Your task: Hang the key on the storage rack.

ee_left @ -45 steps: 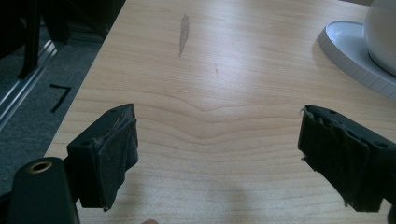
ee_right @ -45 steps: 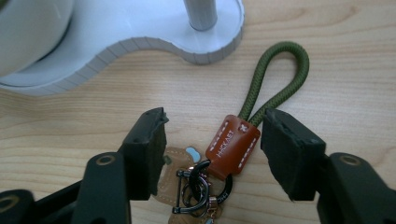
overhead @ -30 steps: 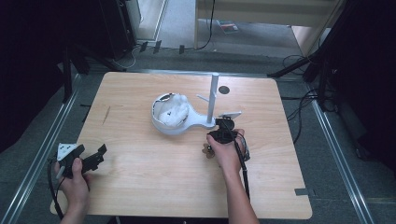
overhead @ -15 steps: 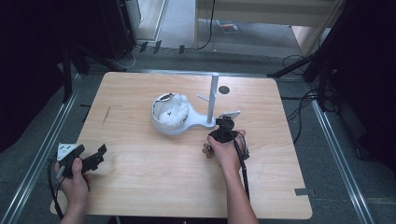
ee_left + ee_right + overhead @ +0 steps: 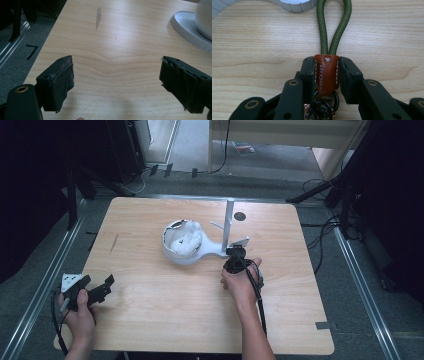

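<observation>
Clamping my right gripper point(image 5: 327, 72) on the brown leather tab point(image 5: 326, 72) of the floppy green cord keychain point(image 5: 333, 27), its loop at 12 o'clock, left gripper point(image 5: 116, 82) gaping empty.

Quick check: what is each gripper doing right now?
Left gripper: open, nothing between its jaws.
Right gripper: just closed on the keychain's brown leather tab.

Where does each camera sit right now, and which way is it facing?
High view: above the person's side, looking forward and down on the table; both forearms, left tongs.
Left gripper view: rides the left tongs, open over bare wood.
Right gripper view: rides the right tongs, jaws just closing on the keychain.
Shared: the white stand appears in all three.
</observation>
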The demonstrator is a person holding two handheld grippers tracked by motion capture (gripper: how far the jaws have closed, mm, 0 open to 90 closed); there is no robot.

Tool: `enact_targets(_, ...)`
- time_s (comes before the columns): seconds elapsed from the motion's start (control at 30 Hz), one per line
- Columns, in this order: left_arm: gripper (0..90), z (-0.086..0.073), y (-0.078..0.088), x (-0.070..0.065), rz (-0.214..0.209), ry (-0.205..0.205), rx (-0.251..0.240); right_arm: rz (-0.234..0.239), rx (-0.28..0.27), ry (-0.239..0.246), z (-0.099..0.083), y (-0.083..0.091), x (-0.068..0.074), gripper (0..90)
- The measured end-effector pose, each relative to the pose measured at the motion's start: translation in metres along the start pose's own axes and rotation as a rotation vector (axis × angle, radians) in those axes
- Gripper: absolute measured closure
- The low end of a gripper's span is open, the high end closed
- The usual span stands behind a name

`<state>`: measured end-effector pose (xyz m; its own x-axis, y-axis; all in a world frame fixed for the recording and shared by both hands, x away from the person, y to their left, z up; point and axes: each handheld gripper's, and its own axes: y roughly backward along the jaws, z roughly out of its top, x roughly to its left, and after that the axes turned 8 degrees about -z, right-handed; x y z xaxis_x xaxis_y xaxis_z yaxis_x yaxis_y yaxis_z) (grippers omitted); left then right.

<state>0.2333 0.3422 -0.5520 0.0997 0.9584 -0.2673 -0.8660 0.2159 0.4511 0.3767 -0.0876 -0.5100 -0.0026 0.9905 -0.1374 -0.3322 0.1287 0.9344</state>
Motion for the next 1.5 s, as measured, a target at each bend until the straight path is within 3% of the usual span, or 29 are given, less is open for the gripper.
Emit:
enact_targets(0.13,13.2,0.000,0.000,0.000,0.000,0.001,0.000,0.009,-0.022,0.008,-0.002,-0.001,-0.002,68.5)
enact_targets(0.3,13.2,0.000,0.000,0.000,-0.001,0.004,-0.002,0.044,-0.056,-0.023,-0.006,-0.001,-0.011,68.9)
enact_targets(0.47,13.2,0.000,0.000,0.000,0.002,-0.001,0.001,0.050,-0.143,-0.042,-0.014,0.004,-0.018,69.0)
enact_targets(0.87,13.2,0.000,0.000,0.000,0.001,-0.002,0.001,0.053,-0.361,-0.092,-0.022,0.036,-0.033,69.1)
enact_targets(1.5,12.4,0.000,0.000,0.000,-0.001,0.004,-0.006,0.067,-0.624,-0.140,-0.031,0.077,-0.046,69.0)
